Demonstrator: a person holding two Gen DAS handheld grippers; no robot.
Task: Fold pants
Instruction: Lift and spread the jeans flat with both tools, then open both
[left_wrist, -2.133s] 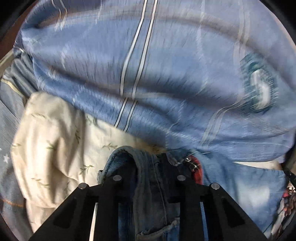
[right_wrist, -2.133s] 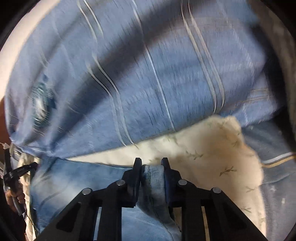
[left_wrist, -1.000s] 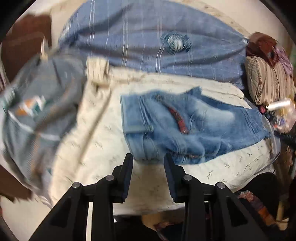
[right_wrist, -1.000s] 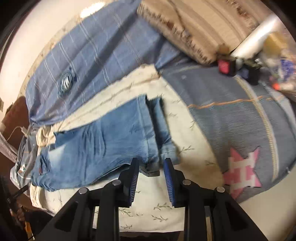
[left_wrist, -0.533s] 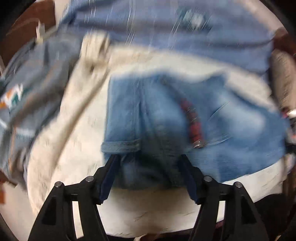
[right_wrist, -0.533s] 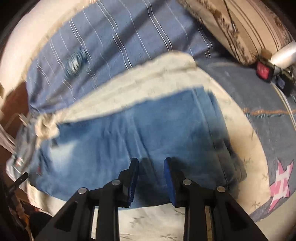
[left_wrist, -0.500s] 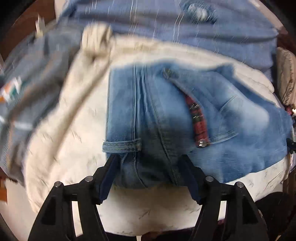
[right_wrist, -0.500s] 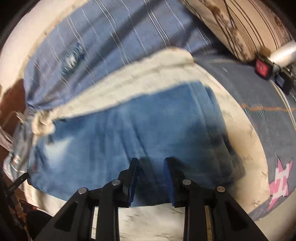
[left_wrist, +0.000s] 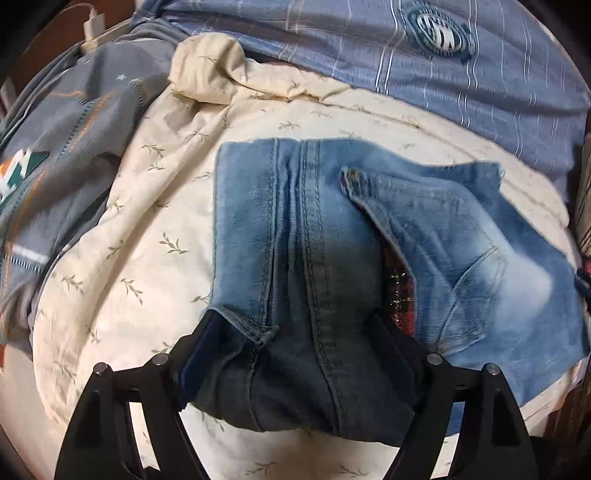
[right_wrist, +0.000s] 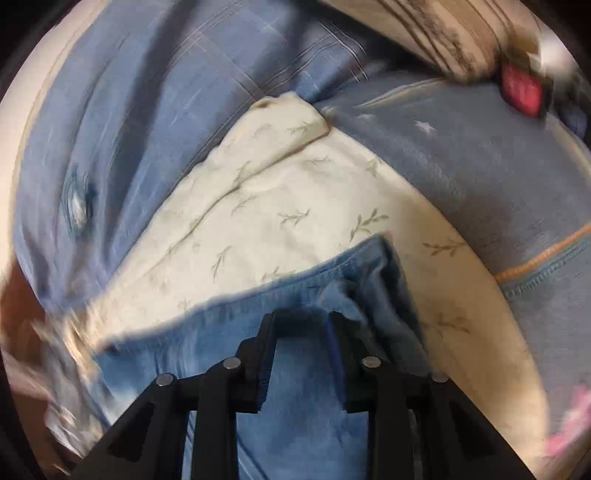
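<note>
The faded blue denim pants, already folded to a short rectangle, lie on a cream quilt with a small leaf print on the bed, directly ahead of both tongs. The long axis of the pants runs sideways across the left wrist view. The left tongs are spread wide apart around the near folded edge, so this hand is nearer to the seam. The right tongs are apart by a narrow gap over the denim, and it cannot be told if they touch it. A second before, both tongs stood back from the pants; now both have come down to the near edge, and the left ones have opened wider.
</note>
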